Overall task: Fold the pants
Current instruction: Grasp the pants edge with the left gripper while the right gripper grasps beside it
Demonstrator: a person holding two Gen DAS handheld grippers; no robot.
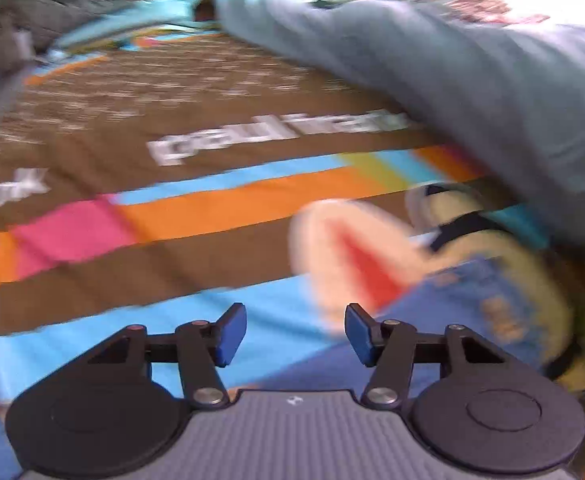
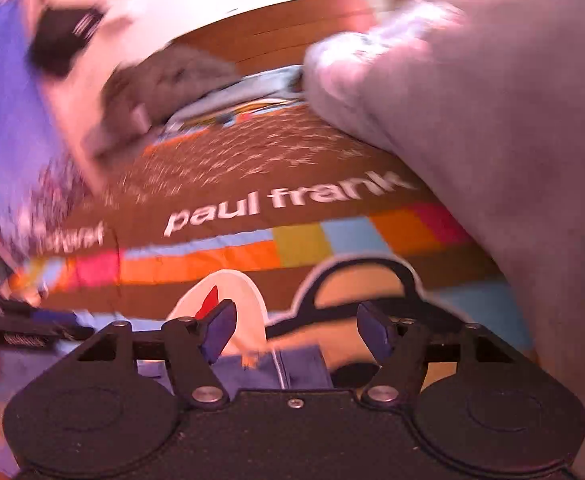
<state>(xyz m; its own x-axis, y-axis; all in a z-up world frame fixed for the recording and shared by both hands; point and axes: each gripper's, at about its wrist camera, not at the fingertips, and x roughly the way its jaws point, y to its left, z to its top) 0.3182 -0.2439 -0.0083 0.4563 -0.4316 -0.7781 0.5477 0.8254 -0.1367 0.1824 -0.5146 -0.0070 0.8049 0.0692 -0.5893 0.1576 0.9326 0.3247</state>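
Grey pants (image 1: 472, 64) lie bunched across the upper right of the left wrist view, on a brown printed bedspread (image 1: 196, 92). They also fill the right side of the right wrist view (image 2: 492, 128). My left gripper (image 1: 295, 334) is open and empty, low over the bedspread, with the pants ahead and to the right. My right gripper (image 2: 296, 330) is open and empty, with the pants close on its right. Both views are blurred by motion.
A dark grey garment (image 1: 40, 12) lies at the far left; it shows in the right wrist view too (image 2: 160, 80). The bedspread (image 2: 228, 168) carries white lettering, coloured stripes and a cartoon print. A person in blue (image 2: 4, 112) is at the left.
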